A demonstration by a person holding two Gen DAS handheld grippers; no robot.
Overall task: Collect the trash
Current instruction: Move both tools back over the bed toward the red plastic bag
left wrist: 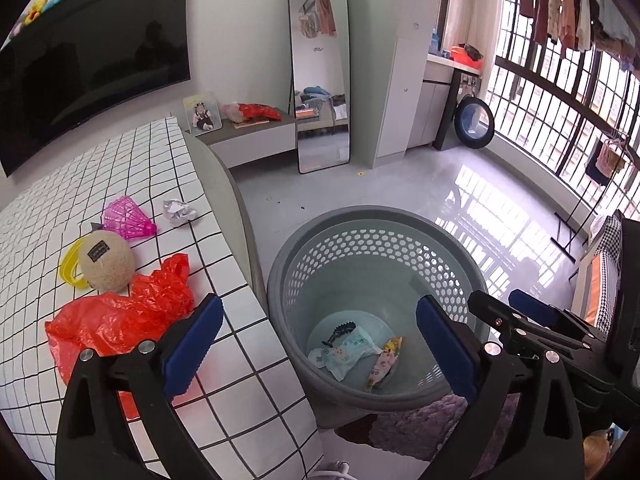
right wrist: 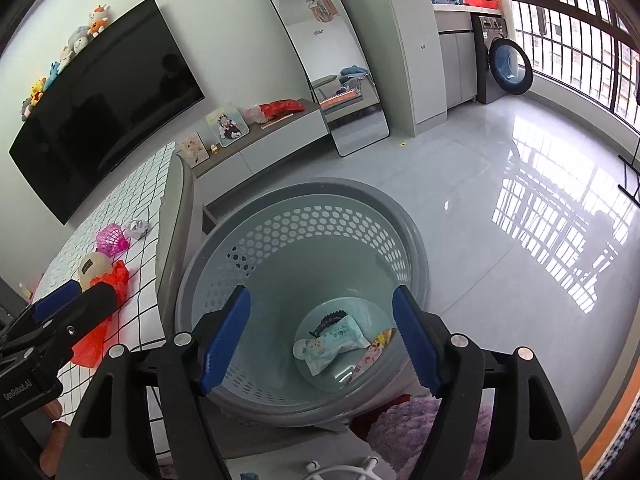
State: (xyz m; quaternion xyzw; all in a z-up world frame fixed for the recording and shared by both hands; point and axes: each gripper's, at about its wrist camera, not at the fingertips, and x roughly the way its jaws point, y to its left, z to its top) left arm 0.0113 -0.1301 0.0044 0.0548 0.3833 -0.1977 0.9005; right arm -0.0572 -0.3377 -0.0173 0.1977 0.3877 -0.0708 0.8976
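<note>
Both claws wide and empty over the grey perforated plastic basket

Left gripper should swing left, pinch the crumpled red plastic bag at 1 fold; right gripper waits.

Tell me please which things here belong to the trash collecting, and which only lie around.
For the job:
- gray basket
- wet-wipe packet and snack wrapper, already inside it
- red plastic bag
- crumpled paper
- left gripper and right gripper, both open

Probably just lying about:
- pink shuttlecock
- beige plush ball
- purple rug
- mirror
</note>
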